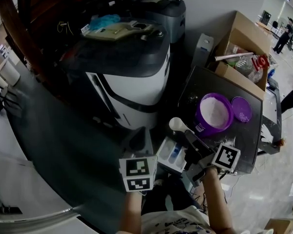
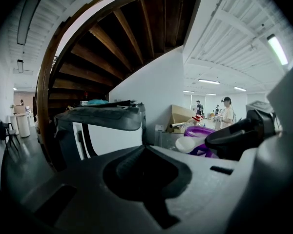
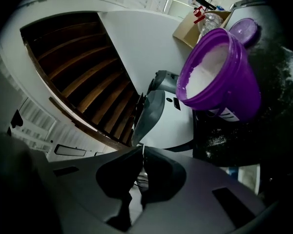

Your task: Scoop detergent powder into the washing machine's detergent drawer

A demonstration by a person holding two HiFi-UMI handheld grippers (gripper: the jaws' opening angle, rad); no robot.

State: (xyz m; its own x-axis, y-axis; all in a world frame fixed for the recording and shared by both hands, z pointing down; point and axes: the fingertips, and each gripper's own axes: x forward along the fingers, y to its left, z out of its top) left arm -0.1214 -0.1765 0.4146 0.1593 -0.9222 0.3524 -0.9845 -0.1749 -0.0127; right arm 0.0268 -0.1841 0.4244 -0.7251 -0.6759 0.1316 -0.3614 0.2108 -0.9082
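Beside the tub (image 1: 203,126), right gripper (image 1: 190,138) pinches a scoop (image 1: 177,125) hidden from its own view; left gripper (image 1: 138,139) closed.

This was a big open indoor hall, used as a work or test space rather than a home. A white ribbed ceiling carried long strip lights (image 2: 277,49), and the brown timber underside of a curved staircase (image 2: 132,43) swept overhead. A white and dark grey washing machine (image 1: 136,82) stood out in the open beside an open brown cardboard box (image 1: 244,35) of loose goods. Beyond, a pale polished floor (image 1: 263,199) ran on to where a person in dark clothes (image 1: 284,33) stood far off.
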